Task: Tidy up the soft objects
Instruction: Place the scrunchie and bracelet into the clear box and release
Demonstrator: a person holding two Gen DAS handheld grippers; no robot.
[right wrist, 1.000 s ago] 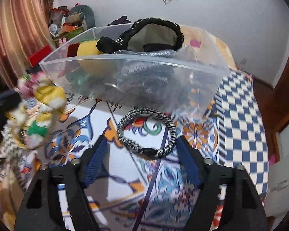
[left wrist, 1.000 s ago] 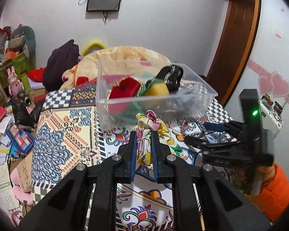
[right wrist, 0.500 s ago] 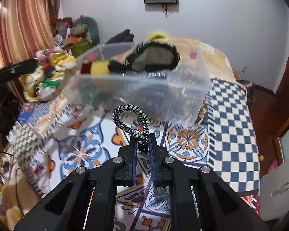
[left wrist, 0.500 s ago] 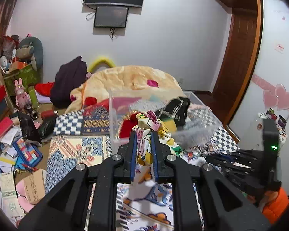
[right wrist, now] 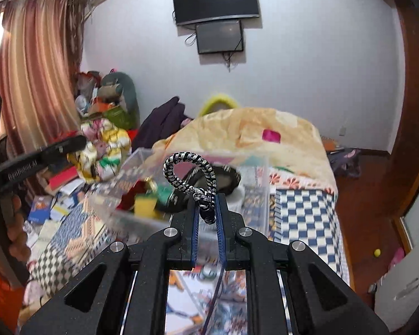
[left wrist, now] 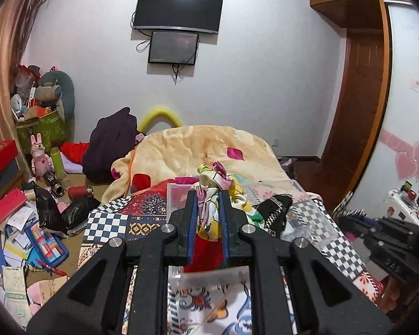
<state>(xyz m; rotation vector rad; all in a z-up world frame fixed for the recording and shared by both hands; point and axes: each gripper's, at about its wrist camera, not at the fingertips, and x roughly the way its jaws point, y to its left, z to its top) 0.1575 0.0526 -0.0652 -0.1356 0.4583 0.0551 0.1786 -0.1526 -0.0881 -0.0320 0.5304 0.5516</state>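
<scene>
My left gripper [left wrist: 208,195] is shut on a colourful floral scrunchie [left wrist: 213,187] and holds it in the air over the near end of the clear plastic bin [left wrist: 307,220]. The scrunchie also shows in the right wrist view [right wrist: 103,150], at the tip of the left gripper's fingers [right wrist: 69,145]. My right gripper [right wrist: 207,199] is shut on a black-and-white braided bracelet [right wrist: 188,167], lifted above the bin [right wrist: 142,192]. The bin holds a black pouch [left wrist: 275,212], red cloth [left wrist: 206,251] and a yellow sponge [right wrist: 145,205].
The bin stands on a bed with a patterned cover [left wrist: 111,226] and a peach blanket [left wrist: 198,150]. Clutter of boxes, papers and toys [left wrist: 28,195] lies on the floor at the left. A wooden door [left wrist: 354,128] is at the right, and screens [left wrist: 176,28] hang on the far wall.
Both grippers have risen well above the bed. The right gripper closed on the bracelet and lifted it. The left gripper carried the scrunchie up over the bin.
</scene>
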